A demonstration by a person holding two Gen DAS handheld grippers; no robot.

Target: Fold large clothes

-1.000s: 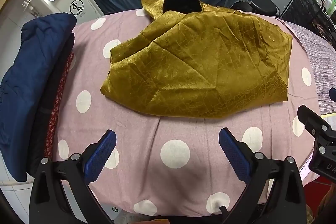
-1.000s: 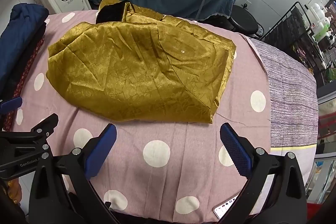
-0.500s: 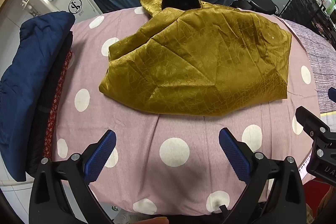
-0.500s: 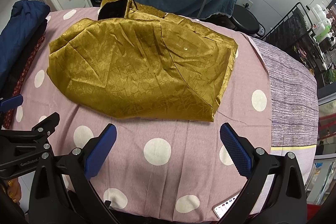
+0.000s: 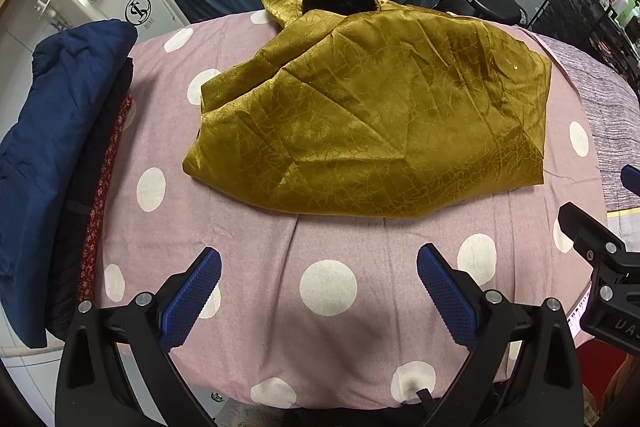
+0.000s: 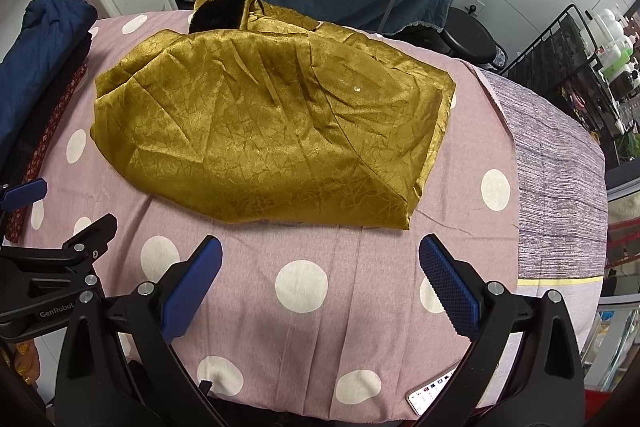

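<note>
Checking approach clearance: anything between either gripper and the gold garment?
Nothing visible. Only bare polka-dot sheet lies between the open left gripper and the gold garment, and likewise ahead of the open right gripper. The folded navy stack sits off to the left, clear of both paths.

Left gripper (image 5: 319,277) and right gripper (image 6: 320,275): each a matte black, A-shaped frame with two arms carrying silver screws at the joints, and jaws faced with blue pads (image 5: 191,297) of fine cross-hatched texture. A black cable (image 5: 424,397) leaves the left frame's base. The neighbouring unit's side carries white lettering, apparently "GenRobot", cut off at the edge.
</note>
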